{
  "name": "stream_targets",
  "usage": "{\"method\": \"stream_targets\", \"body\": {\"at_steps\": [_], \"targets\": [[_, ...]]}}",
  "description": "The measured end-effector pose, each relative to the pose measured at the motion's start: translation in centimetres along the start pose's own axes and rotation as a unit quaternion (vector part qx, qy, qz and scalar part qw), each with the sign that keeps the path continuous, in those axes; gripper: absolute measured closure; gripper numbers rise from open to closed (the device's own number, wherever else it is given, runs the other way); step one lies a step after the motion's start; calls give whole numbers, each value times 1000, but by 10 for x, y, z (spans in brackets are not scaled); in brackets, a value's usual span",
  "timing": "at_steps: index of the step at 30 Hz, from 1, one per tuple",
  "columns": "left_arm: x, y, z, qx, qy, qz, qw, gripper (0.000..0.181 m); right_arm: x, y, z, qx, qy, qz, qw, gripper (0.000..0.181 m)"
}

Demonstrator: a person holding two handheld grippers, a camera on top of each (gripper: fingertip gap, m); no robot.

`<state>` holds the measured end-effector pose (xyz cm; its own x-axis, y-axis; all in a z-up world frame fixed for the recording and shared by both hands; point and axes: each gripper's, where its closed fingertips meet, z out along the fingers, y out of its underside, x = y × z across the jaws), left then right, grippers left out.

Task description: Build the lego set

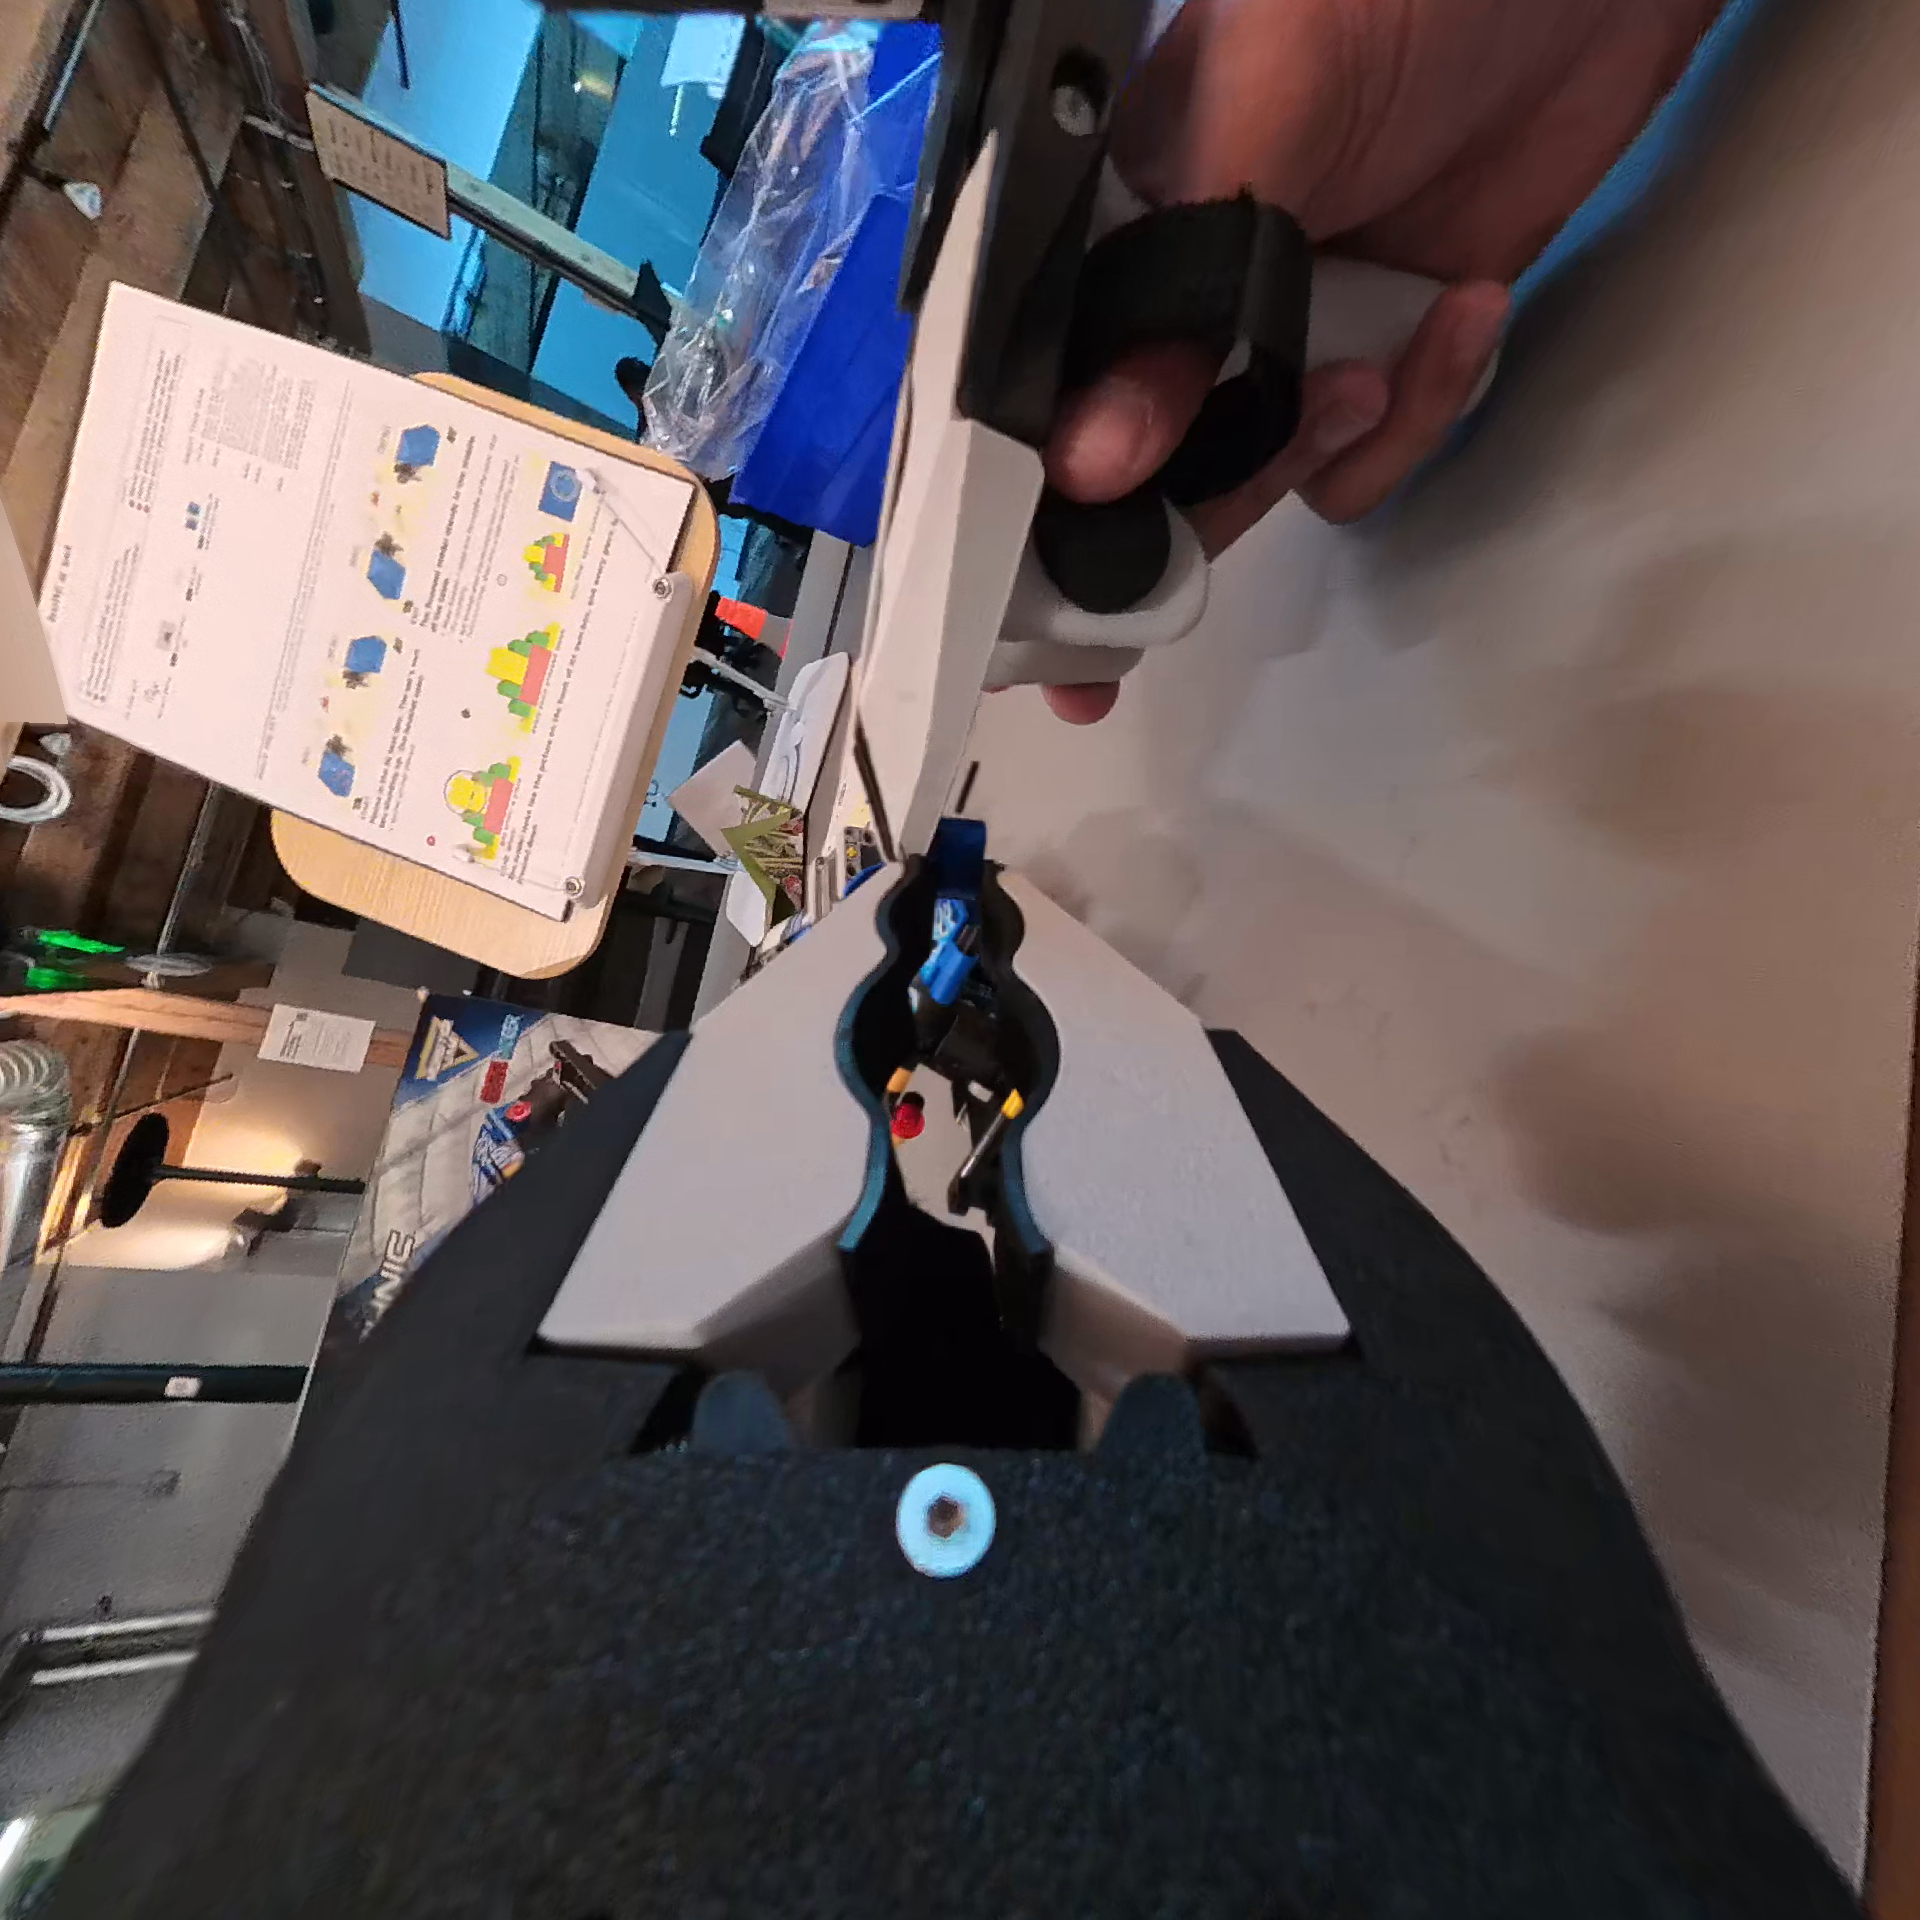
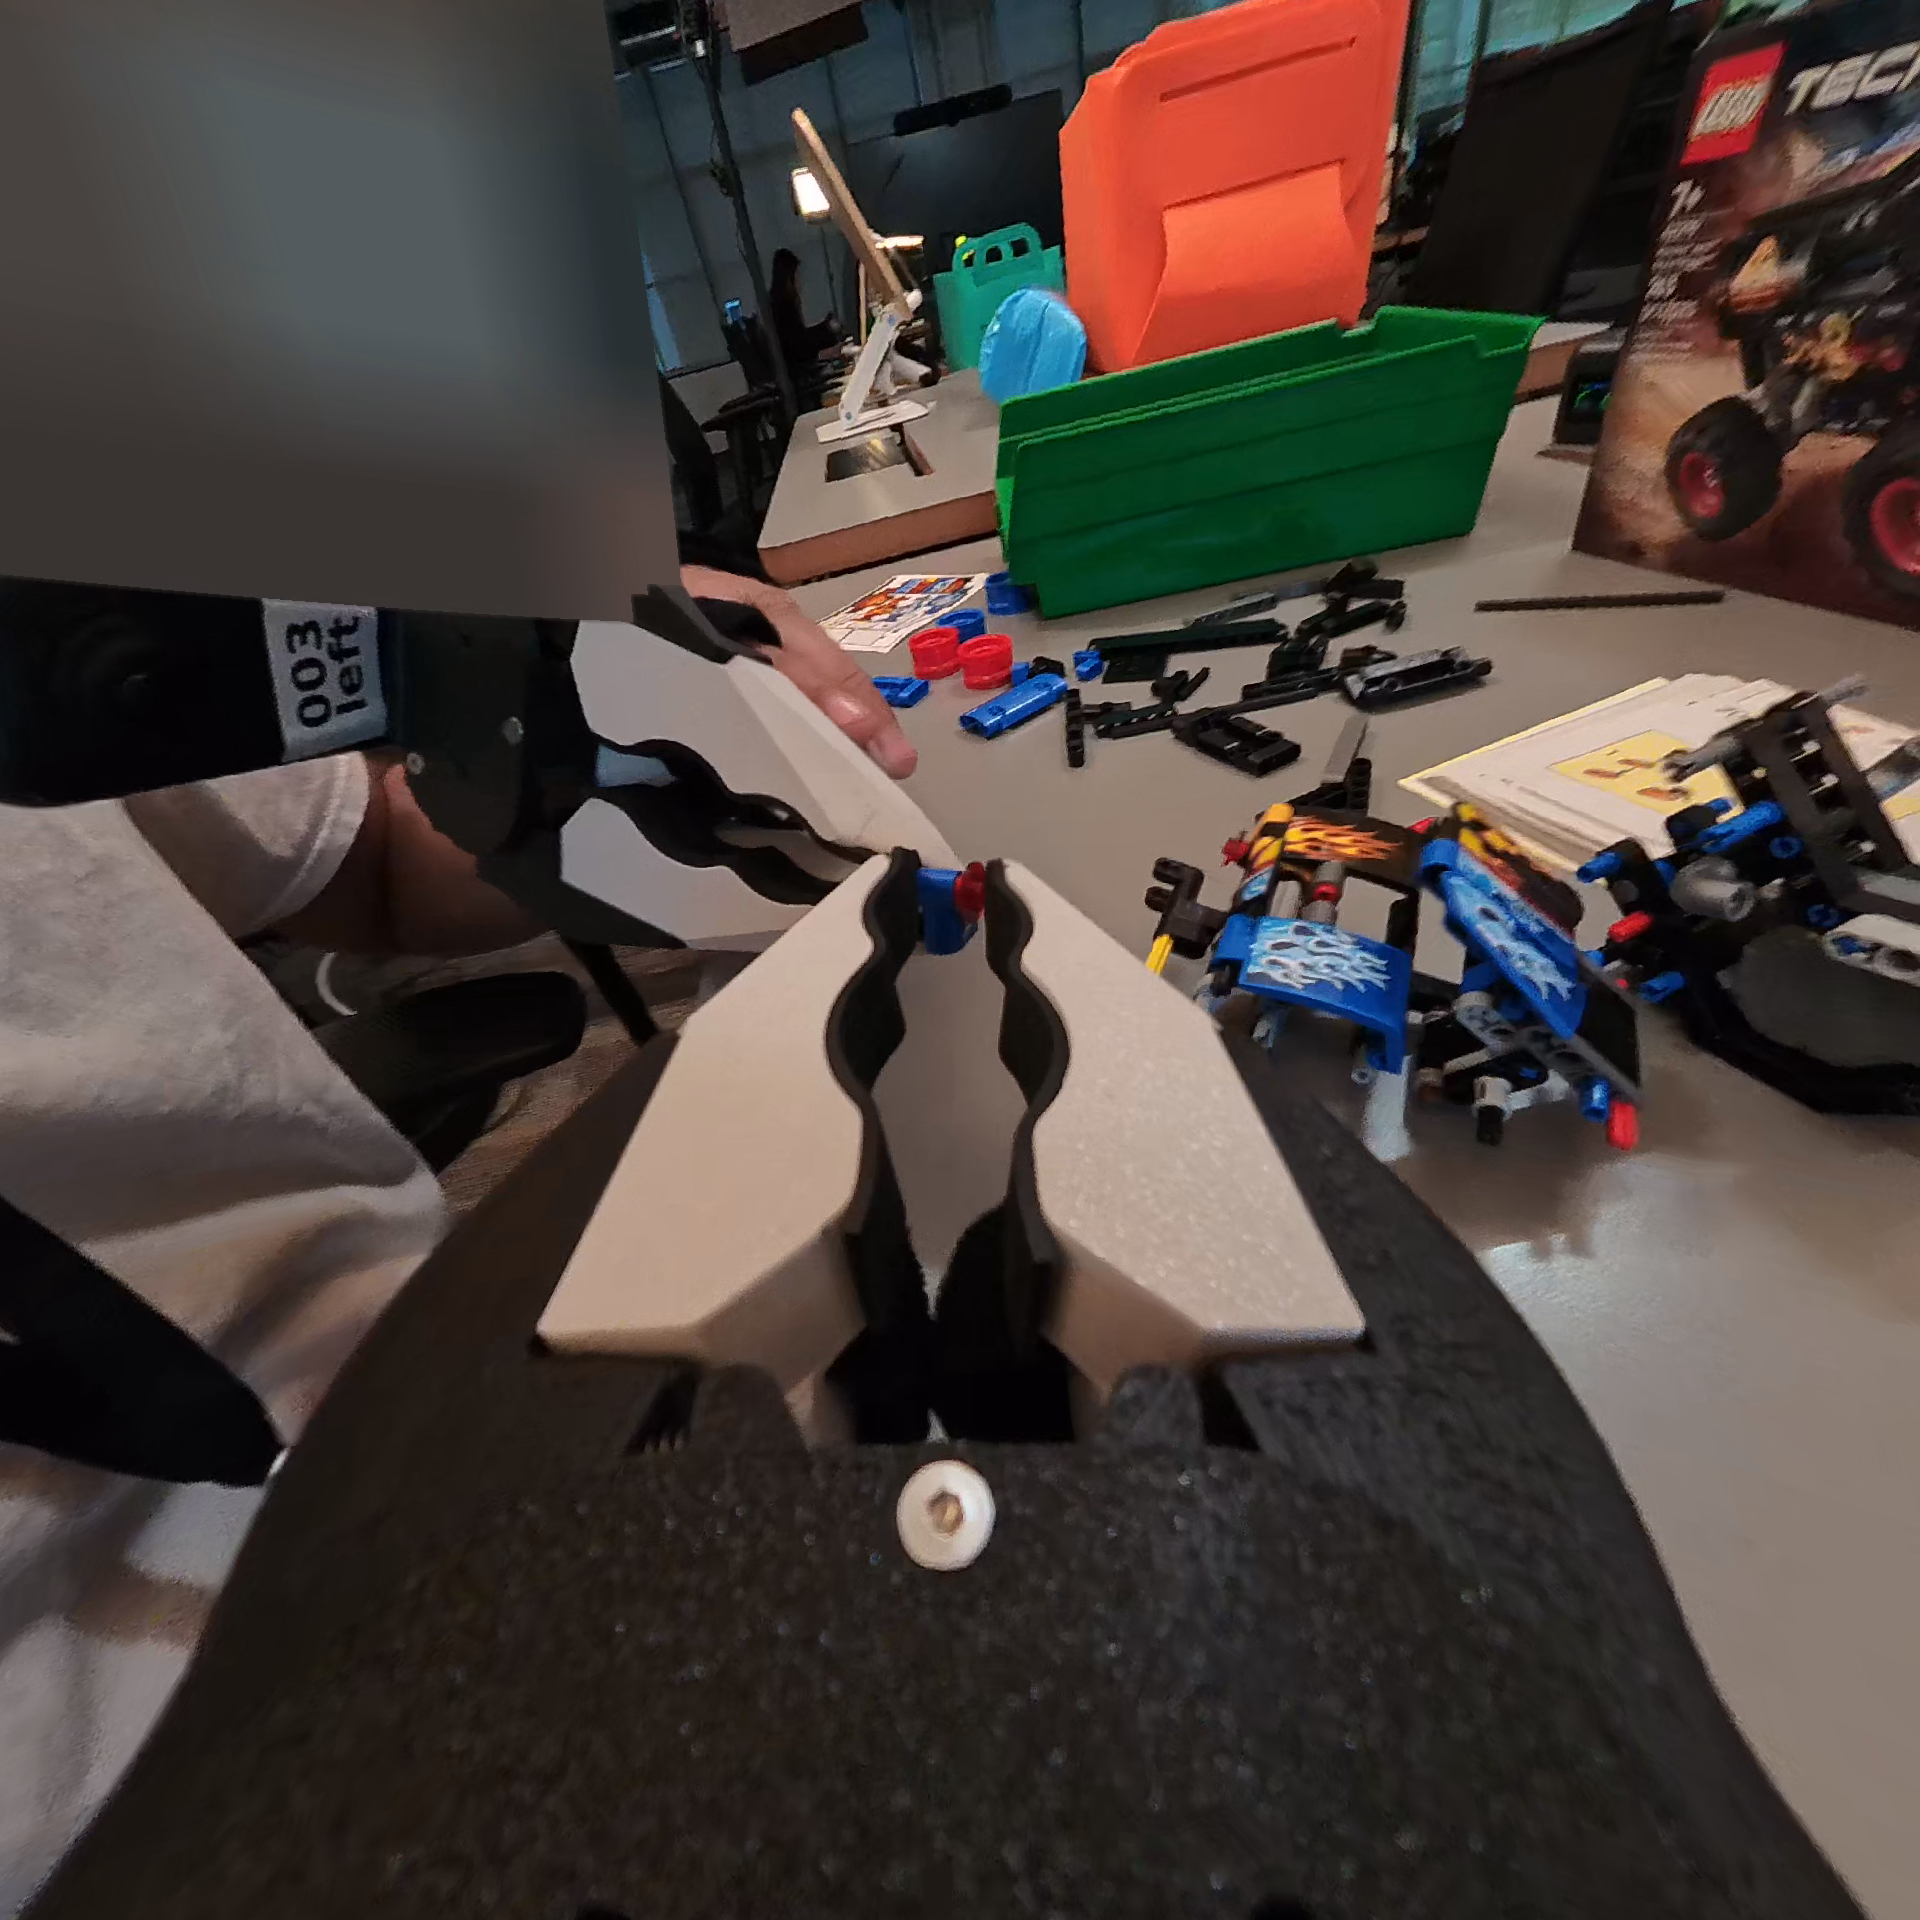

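My right gripper (image 2: 951, 883) is shut on a small blue Lego piece (image 2: 940, 914) with a red pin (image 2: 972, 881), held in the air in front of the table edge. My left gripper (image 2: 896, 852) comes in from the left and its tips meet the same piece. In the left wrist view, my left gripper (image 1: 948, 878) is nearly shut with the blue piece (image 1: 958, 844) sticking out between its tips. The right gripper (image 1: 912, 826), held by a hand (image 1: 1403, 156), reaches down to it from above. How deep the piece sits in the left jaws is hidden.
A blue flame-patterned truck body (image 2: 1403, 956) and a black chassis (image 2: 1787, 862) lie on the grey table (image 2: 1662, 1351), next to an instruction booklet (image 2: 1558, 769). Loose black and blue parts (image 2: 1247, 675), red hubs (image 2: 961, 655), a green bin (image 2: 1247, 468) and the set box (image 2: 1766, 312) stand behind. Only a small space, under 4 cm, lies between the two pairs of fingers.
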<state>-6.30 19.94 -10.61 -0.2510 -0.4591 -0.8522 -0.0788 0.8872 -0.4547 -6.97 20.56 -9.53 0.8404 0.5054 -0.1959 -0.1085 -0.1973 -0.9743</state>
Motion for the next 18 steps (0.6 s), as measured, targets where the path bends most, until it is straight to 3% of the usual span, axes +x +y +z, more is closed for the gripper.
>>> {"method": "stream_targets", "body": {"at_steps": [7, 10, 14, 18], "targets": [[-3, 5, 5, 5, -19, -43, 999, 175, 8, -2, 2, 4, 24, 18, 1000, 168], [-6, 10, 8, -5, -35, -41, 999, 175, 11, -1, 0, 1, 28, 15, 999, 155], [-3, 13, 9, -10, -24, -49, 998, 176, 16, 4, 2, -20, 75, -53, 996, 164], [-1, 11, 9, -11, -18, -47, 999, 176, 17, 6, 2, -24, 77, -53, 995, 169]]}}
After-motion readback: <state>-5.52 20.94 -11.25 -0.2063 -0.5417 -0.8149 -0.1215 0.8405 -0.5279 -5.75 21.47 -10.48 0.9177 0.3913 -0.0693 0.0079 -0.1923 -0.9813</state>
